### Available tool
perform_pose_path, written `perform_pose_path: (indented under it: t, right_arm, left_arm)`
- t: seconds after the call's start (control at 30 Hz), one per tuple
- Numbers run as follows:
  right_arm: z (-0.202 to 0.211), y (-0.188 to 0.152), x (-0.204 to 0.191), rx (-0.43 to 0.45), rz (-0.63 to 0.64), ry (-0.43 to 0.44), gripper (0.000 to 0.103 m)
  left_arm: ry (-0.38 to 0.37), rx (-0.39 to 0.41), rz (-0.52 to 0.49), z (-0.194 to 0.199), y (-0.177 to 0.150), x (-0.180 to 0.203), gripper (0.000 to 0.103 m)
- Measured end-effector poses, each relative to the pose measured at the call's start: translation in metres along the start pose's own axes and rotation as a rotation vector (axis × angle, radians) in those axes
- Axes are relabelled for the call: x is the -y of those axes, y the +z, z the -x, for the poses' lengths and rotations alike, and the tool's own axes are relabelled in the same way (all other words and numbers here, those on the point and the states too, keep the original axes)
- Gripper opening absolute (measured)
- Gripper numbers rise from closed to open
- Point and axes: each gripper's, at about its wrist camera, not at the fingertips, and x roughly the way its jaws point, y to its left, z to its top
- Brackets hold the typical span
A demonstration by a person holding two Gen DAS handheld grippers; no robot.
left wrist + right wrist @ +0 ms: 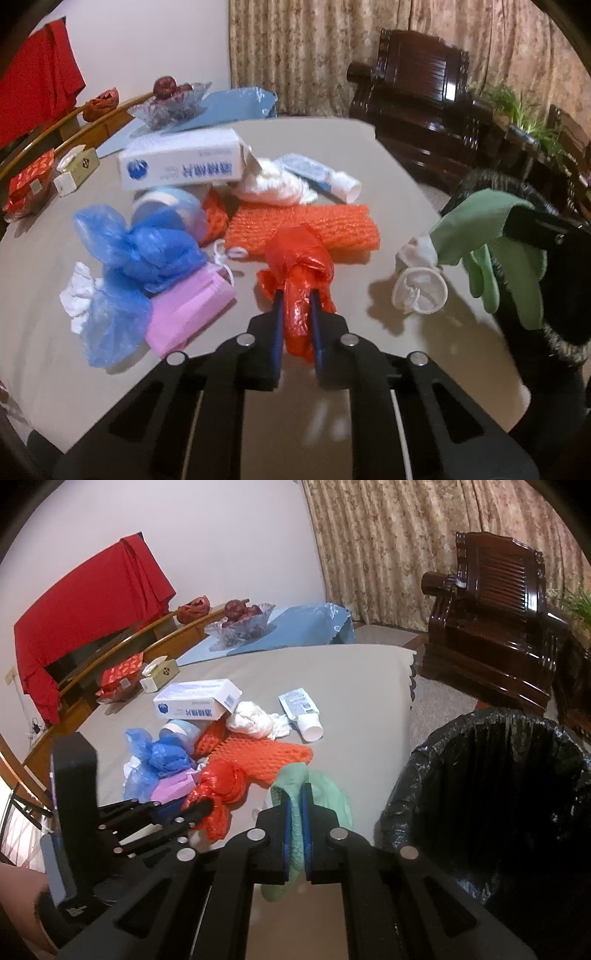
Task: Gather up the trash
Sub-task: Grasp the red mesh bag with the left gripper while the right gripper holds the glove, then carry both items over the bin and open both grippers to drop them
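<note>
Most trash remains heaped on the grey counter (351,686), with the left claw (298,295) clenched on a red bag (301,266) and the right claw (294,794) gripping a green glove (314,786) beside the seemingly empty black-lined bin (480,775).

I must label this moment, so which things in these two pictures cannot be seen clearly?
- Inside of the black-lined trash bin: right wrist view, too dark to see its contents.
- Round pale blue container: left wrist view, half hidden by the crumpled blue plastic bag.
- Text on the white cardboard box: too blurred to read.
- Green rubber glove: lower end hidden behind the right gripper.
</note>
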Motion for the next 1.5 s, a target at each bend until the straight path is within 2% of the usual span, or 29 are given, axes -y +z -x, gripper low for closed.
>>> perform_pose_path:
  t: [0.23, 0.43, 0.83, 1.0, 1.1, 1.2, 1.23, 1.27, 1.33, 1.4, 1.43, 1.47, 1.5]
  right_arm:
    - [0.029, 0.011, -0.004, 0.064, 0.008, -0.011, 0.005]
    - [0.059, 0.015, 0.013, 0.114, -0.024, -0.047, 0.005]
    - [0.096, -0.015, 0.106, 0.098, -0.143, -0.282, 0.005]
    - [0.101, -0.037, 0.146, 0.063, -0.217, -0.350, 0.005]
    - [0.098, -0.050, 0.163, 0.034, -0.252, -0.373, 0.006]
    - [0.097, -0.060, 0.172, 0.004, -0.264, -0.392, 0.010]
    - [0.096, -0.064, 0.174, -0.010, -0.268, -0.397, 0.011]
    - [0.096, -0.067, 0.174, -0.018, -0.271, -0.403, 0.013]
    - [0.097, -0.072, 0.176, -0.027, -0.280, -0.410, 0.024]
    - [0.100, -0.076, 0.176, -0.022, -0.285, -0.415, 0.046]
    - [0.102, -0.076, 0.174, -0.010, -0.285, -0.421, 0.052]
    - [0.104, -0.076, 0.173, -0.004, -0.283, -0.427, 0.057]
    - [0.105, -0.074, 0.171, 0.001, -0.281, -0.431, 0.059]
  left_arm:
    - [-0.045, 0.092, 0.006, 0.042, 0.019, 0.004, 0.008]
    - [-0.118, 0.115, -0.035, 0.055, 0.035, 0.033, 0.008]
    - [-0.325, 0.082, -0.183, 0.028, 0.051, 0.148, 0.008]
    - [-0.396, 0.061, -0.227, 0.012, 0.051, 0.189, 0.008]
    - [-0.433, 0.023, -0.251, -0.003, 0.049, 0.211, 0.008]
    - [-0.479, -0.016, -0.262, -0.012, 0.045, 0.223, 0.016]
    - [-0.491, -0.023, -0.262, -0.014, 0.044, 0.225, 0.023]
    - [-0.497, -0.025, -0.263, -0.015, 0.044, 0.225, 0.034]
    - [-0.506, -0.020, -0.250, -0.017, 0.043, 0.219, 0.047]
    - [-0.504, -0.016, -0.241, -0.017, 0.044, 0.215, 0.051]
    - [-0.501, -0.014, -0.235, -0.015, 0.045, 0.212, 0.057]
    - [-0.493, -0.007, -0.225, -0.014, 0.045, 0.207, 0.060]
    - [-0.488, -0.004, -0.217, -0.011, 0.045, 0.202, 0.061]
